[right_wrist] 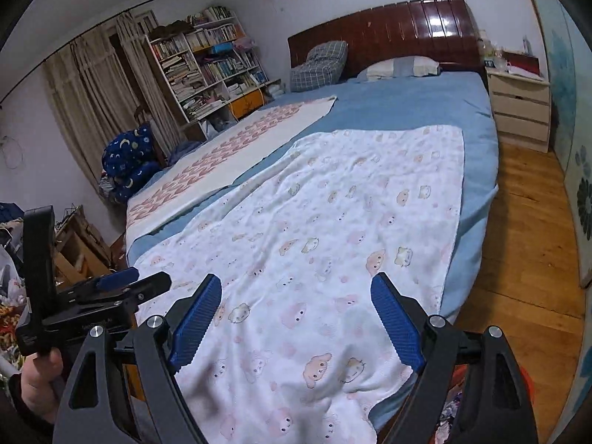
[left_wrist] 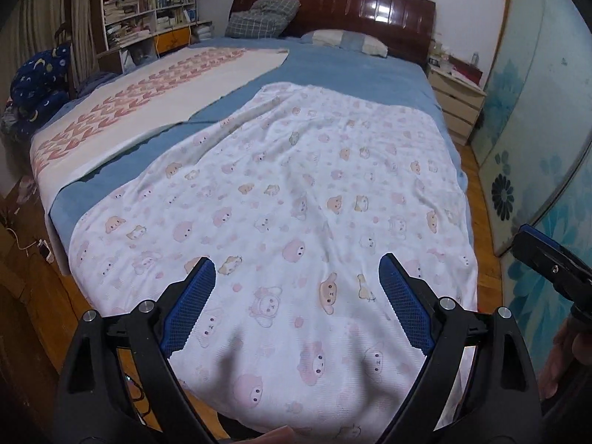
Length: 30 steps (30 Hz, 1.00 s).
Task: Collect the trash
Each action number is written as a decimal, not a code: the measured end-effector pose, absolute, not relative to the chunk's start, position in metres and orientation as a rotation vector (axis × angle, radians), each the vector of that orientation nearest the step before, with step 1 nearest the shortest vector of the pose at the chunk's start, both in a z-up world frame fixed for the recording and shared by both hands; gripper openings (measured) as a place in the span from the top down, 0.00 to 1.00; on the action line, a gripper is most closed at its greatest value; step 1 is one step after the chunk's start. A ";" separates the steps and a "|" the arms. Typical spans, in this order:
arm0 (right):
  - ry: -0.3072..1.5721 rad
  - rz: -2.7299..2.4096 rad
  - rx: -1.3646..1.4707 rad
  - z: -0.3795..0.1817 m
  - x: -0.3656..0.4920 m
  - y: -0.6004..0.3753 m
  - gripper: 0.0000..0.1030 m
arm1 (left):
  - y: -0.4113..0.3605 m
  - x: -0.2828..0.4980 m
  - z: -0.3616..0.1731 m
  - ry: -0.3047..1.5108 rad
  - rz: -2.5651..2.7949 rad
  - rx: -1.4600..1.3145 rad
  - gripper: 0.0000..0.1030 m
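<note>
My left gripper hovers open over the foot of a bed, its blue pads wide apart with nothing between them. My right gripper is open too, just to the right of it and also empty. Under both lies a white blanket with pink cartoon animals, spread over a blue sheet. No loose item shows on the blanket. The left gripper's finger appears at the left in the right wrist view, held by a hand. The right gripper's body shows at the right edge in the left wrist view.
A second cloth with pink hearts lies on the bed's left half. Pillows rest against a dark wooden headboard. There is a cream nightstand beside a strip of wooden floor, a bookshelf at the far left, and something red-orange low right.
</note>
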State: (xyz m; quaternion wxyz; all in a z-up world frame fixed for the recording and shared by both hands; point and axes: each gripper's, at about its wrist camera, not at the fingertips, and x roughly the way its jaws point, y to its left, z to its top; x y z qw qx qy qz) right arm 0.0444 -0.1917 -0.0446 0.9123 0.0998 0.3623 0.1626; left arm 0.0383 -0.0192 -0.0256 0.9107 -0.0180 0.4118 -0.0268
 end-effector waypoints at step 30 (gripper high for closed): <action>0.783 0.339 0.226 -0.057 0.054 -0.200 0.11 | -0.026 0.038 -0.026 0.865 -0.076 -0.038 0.12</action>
